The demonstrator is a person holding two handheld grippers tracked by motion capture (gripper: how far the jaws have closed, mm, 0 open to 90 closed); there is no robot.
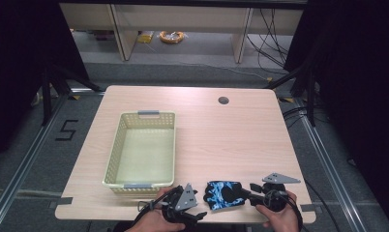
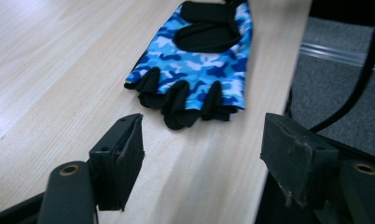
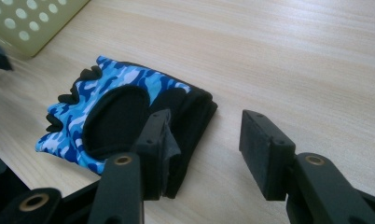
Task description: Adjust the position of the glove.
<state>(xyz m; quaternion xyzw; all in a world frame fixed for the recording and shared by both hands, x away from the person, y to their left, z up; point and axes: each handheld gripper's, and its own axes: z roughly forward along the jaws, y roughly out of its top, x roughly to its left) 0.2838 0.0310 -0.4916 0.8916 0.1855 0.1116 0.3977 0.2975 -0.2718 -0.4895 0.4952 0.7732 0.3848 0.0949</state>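
Note:
A fingerless glove (image 1: 220, 197) in blue camouflage with black palm and cuff lies flat near the table's front edge. My left gripper (image 1: 198, 209) sits just left of it, open; in the left gripper view its jaws (image 2: 204, 135) stand wide apart with the glove's finger ends (image 2: 181, 100) a little ahead of them and nothing between. My right gripper (image 1: 242, 193) comes in from the right, open. In the right gripper view its jaws (image 3: 209, 130) straddle the edge of the glove's black cuff (image 3: 190, 112), one jaw over the glove (image 3: 115, 116), the other over bare wood.
A pale yellow perforated basket (image 1: 113, 154) stands empty on the left half of the table, and its corner (image 3: 31, 23) shows in the right gripper view. The wooden table (image 1: 221, 140) has a cable hole (image 1: 223, 100) at the back. The front edge lies close behind both grippers.

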